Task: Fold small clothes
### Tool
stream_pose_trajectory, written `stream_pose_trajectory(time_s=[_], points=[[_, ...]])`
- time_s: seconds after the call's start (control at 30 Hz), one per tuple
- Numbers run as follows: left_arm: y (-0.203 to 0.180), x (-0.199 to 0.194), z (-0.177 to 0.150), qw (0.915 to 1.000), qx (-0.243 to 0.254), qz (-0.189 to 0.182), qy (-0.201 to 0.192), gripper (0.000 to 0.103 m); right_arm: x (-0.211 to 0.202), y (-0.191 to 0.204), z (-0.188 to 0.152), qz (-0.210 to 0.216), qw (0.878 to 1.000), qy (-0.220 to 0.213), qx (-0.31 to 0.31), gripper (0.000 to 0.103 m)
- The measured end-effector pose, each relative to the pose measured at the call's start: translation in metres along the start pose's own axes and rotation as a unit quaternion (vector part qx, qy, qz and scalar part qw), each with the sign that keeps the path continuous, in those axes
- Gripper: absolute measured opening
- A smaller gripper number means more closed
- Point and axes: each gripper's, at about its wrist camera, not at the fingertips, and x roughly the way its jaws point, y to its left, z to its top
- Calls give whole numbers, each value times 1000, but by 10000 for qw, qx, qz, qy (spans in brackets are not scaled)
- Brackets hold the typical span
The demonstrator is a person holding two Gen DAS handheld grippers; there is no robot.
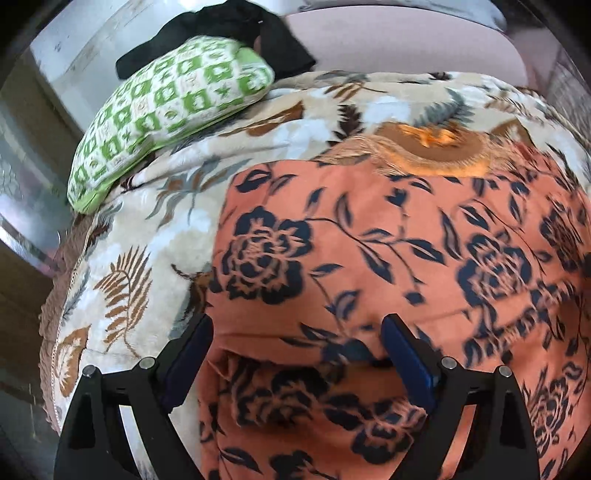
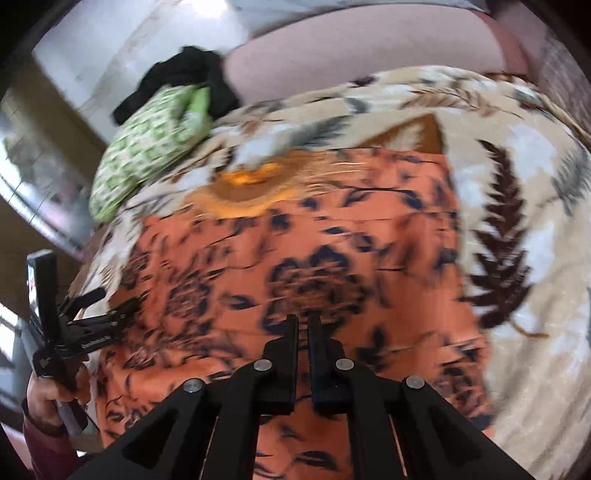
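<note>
An orange cloth with dark navy flowers [image 1: 369, 251] lies spread on a leaf-patterned blanket; it also shows in the right wrist view [image 2: 295, 251]. My left gripper [image 1: 297, 332] is open, its jaws wide apart over the cloth's near left part, where a fold of the cloth rises between them. It also shows from the side in the right wrist view [image 2: 103, 306]. My right gripper [image 2: 303, 325] has its jaws nearly together over the cloth's near middle, with only a thin gap and no cloth seen between them.
The cream blanket with brown and grey leaves [image 1: 147, 240] covers the bed [image 2: 517, 184]. A green and white checked pillow [image 1: 166, 110] lies at the far left with black clothing [image 1: 221, 26] behind it. A pink surface [image 1: 406, 37] lies beyond the blanket.
</note>
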Motion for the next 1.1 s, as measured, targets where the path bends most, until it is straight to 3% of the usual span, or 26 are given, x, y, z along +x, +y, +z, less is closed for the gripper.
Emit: stream_pose_trajectory(time_s=[0.17,0.3,0.53,0.67,0.73,0.87,1.0,1.1], points=[[-11,15,-6,9997,164,-3,189,93,31,10,-12,-62,9995,289,-105,7],[-10,11,0,9997,104,10,200,93,23,5,-11,116,9994,316,-2,7],[-31,-7,10,9992,316,-120,-198,93,0,-29,11,-255,9979,-430,420,7],[-52,3,9,9984,560,-37,-55,93,15,-62,21,-448,9955,-267,796,7],[-57,5,9,9979,642,70,-58,93,21,-71,21,-250,9946,-196,991,7],[-55,3,10,9986,532,56,-38,93,12,-61,23,-336,9962,-285,746,7],[-56,-1,9,9984,550,120,-68,93,8,-46,15,-17,9979,-272,594,7],[-59,-7,5,9987,496,89,-80,93,14,-29,5,-41,9994,-121,311,7]])
